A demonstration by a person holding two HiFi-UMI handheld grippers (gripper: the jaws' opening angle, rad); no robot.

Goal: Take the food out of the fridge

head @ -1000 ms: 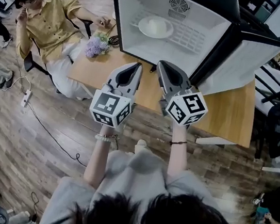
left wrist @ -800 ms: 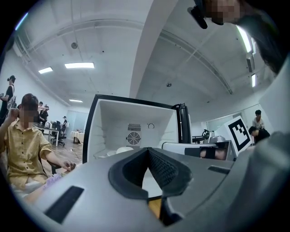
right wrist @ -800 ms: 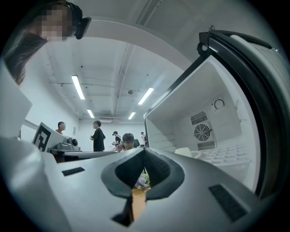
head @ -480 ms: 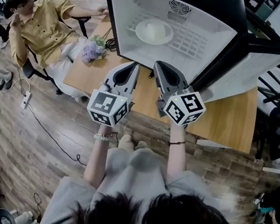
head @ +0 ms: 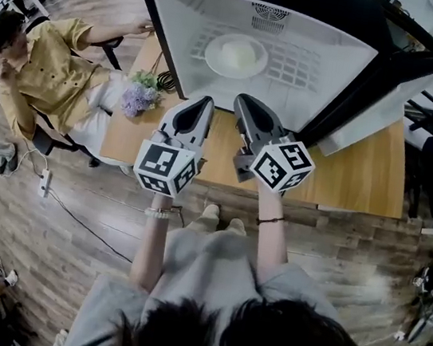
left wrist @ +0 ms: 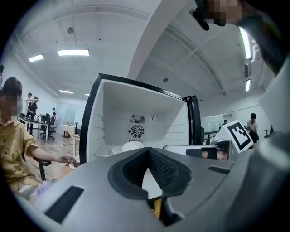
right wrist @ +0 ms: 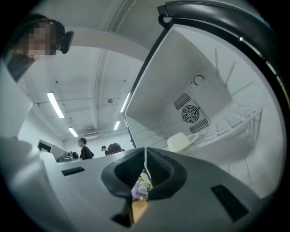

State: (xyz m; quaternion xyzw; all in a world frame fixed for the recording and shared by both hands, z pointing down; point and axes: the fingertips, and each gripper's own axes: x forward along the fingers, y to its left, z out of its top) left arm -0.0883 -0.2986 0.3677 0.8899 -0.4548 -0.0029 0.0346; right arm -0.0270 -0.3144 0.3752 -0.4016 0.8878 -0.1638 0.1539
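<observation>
Fridge [head: 328,72] stands open on the table [head: 344,179], door [head: 376,99] swung off to the right. 1 plate [head: 211,55] with pale round food [head: 239,51] sits on the wire shelf [head: 298,59] inside, toward the back. My left gripper [head: 205,100] and right gripper [head: 244,98] are side by side over the table's near side, pointed at the opening, well short of the plate. Both sets of jaws are pressed together, nothing in either. Flowers [head: 138,94] lie at the table's left end, and a person in a yellow shirt [head: 41,77] sits beside it.
</observation>
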